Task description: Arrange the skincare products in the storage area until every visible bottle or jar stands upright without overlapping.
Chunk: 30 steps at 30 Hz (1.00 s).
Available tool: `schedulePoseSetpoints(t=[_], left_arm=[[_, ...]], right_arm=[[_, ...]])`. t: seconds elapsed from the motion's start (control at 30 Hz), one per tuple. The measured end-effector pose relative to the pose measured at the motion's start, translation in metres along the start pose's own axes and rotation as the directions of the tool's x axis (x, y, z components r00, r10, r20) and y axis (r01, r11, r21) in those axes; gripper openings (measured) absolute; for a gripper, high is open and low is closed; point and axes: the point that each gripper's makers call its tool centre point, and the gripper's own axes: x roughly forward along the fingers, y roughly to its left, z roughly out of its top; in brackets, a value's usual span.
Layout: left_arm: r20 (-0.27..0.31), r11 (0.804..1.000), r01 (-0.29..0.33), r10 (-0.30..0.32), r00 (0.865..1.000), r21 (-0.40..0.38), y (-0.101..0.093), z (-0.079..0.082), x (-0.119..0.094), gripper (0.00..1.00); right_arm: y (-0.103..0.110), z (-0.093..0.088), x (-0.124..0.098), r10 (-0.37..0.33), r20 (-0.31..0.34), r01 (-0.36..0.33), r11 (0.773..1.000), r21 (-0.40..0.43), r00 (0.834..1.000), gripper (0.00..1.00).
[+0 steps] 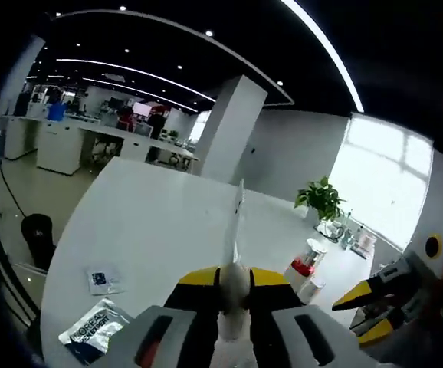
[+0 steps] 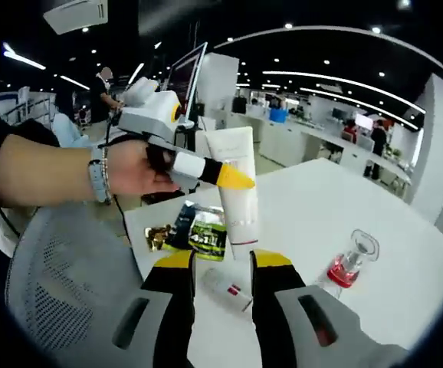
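The long white table (image 1: pixel 168 230) carries everything. Above it, the left gripper (image 2: pixel 233 178) is clamped on a tall white squeeze tube (image 2: pixel 237 192), held up off the surface with its crimped end pointing away in the left gripper view. The right gripper (image 2: pixel 223 264) hangs with its yellow-tipped jaws apart, a small white tube with a red mark (image 2: pixel 229 290) lying flat between them. A clear glass bottle with a red base (image 2: pixel 348 264) stands upright near the table's edge. Dark foil sachets (image 2: pixel 198 228) lie flat beside a small gold wrapper (image 2: pixel 156 236).
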Motion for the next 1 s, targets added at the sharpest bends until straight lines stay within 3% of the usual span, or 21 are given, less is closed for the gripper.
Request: schedulePoseSetpoints(t=[0.23, 0.4, 0.6, 1.0], left_arm=[[-0.032, 0.993, -0.017, 0.021, 0.999, 0.121, -0.010, 0.006, 0.007, 0.12], [-0.043, 0.982, -0.032, 0.041, 0.998, 0.186, -0.017, 0.009, 0.017, 0.12], [-0.078, 0.966, -0.030, 0.052, 0.996, 0.258, -0.021, 0.003, 0.025, 0.12], [-0.131, 0.929, -0.006, 0.059, 0.990, 0.371, -0.031, -0.016, 0.043, 0.12]], right_arm=[[0.015, -0.012, -0.005, 0.041, -0.022, -0.042, 0.998, -0.049, 0.999, 0.24], [0.008, -0.013, -0.001, 0.027, -0.030, -0.028, 0.998, -0.058, 0.999, 0.23], [0.013, -0.022, 0.002, 0.054, -0.075, -0.060, 0.995, -0.084, 0.996, 0.22], [0.010, -0.030, 0.004, 0.036, -0.112, -0.049, 0.992, -0.114, 0.993, 0.21]])
